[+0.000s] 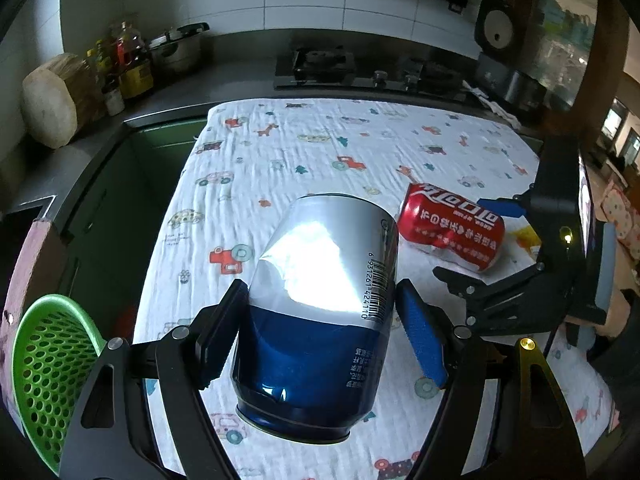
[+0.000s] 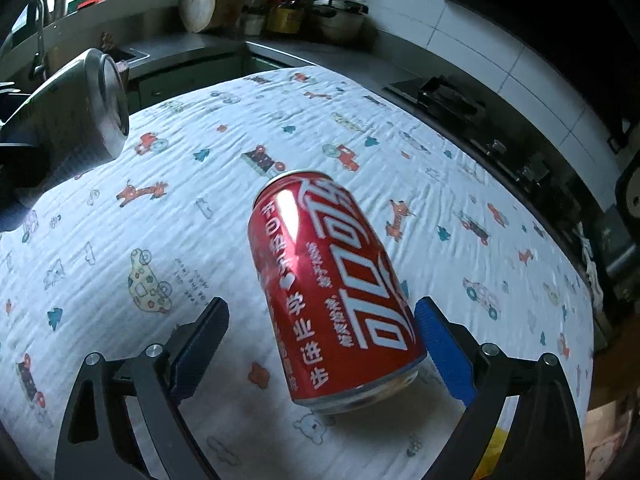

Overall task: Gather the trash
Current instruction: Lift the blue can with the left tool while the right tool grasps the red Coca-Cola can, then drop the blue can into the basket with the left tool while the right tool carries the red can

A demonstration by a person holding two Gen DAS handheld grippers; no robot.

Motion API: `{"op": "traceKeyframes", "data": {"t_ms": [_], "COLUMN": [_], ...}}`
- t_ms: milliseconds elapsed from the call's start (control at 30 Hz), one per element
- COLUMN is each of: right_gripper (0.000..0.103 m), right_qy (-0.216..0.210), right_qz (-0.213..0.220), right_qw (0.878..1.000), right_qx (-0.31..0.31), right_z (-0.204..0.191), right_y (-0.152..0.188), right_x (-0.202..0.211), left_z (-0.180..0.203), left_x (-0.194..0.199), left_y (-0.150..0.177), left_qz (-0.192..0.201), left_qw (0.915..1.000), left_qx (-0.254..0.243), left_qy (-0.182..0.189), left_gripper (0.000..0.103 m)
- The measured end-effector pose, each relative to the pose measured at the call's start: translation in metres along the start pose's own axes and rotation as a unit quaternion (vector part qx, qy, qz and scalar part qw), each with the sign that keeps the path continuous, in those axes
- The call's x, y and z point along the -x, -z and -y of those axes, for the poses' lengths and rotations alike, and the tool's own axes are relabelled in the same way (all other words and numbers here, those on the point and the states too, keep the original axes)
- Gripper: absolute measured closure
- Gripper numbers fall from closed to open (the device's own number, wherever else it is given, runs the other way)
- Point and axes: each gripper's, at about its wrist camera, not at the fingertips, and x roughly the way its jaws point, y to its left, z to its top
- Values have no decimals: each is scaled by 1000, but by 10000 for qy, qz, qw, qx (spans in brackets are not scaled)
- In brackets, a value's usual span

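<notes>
A dented silver and blue can (image 1: 320, 312) sits between the pads of my left gripper (image 1: 322, 288), which is shut on it and holds it tilted above the printed cloth (image 1: 320, 140). The same can (image 2: 80, 112) shows at the upper left of the right wrist view. A red cola can (image 2: 332, 292) lies on its side on the cloth between the fingers of my right gripper (image 2: 322, 308). That gripper is open: its left pad (image 2: 200, 344) stands well clear of the can and its right pad (image 2: 444, 352) is close beside it. From the left wrist, the red can (image 1: 452, 228) lies inside the right gripper (image 1: 470, 240).
A green perforated basket (image 1: 52, 368) hangs off the table's left edge. Something yellow (image 1: 528, 238) lies just past the red can. Behind the table runs a counter with a stove (image 1: 332, 68), a pot (image 1: 176, 52), bottles (image 1: 128, 64) and a round wooden block (image 1: 50, 100).
</notes>
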Motion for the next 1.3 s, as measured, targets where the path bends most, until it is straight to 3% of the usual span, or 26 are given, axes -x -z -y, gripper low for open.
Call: {"op": "traceKeyframes", "data": {"t_ms": [267,567,600,700,1033,1300], "right_gripper": [12,12,13,35,42,42], "right_qy": [-126,17,-15,-105,-231,-426], "right_qz": [-80,-101,-136,-252,-153,111], "right_qw": [9999,9994,9993,9990,9995,9989], "right_qx": [63,326,350,341,132,166], "right_z": [2,-3,-3,-4,-15,-49], "right_y": [-9,-24,-26,-28,-26,-35], "right_x": [-11,-14,-16,-19,6,41], "left_z": [-8,-28,-29,-35,-51,-89], "left_x": [9,20,20,21,35,61], "left_y": [7,11,11,12,22,41], "left_qz": [32,80,84,95,170,275], "left_qw": [10000,9997,9997,9995,9990,9963], "left_qx": [44,194,214,279,380,591], "left_qy": [-29,-105,-107,-105,-187,-561], "left_gripper": [29,29,29,29,29,29]}}
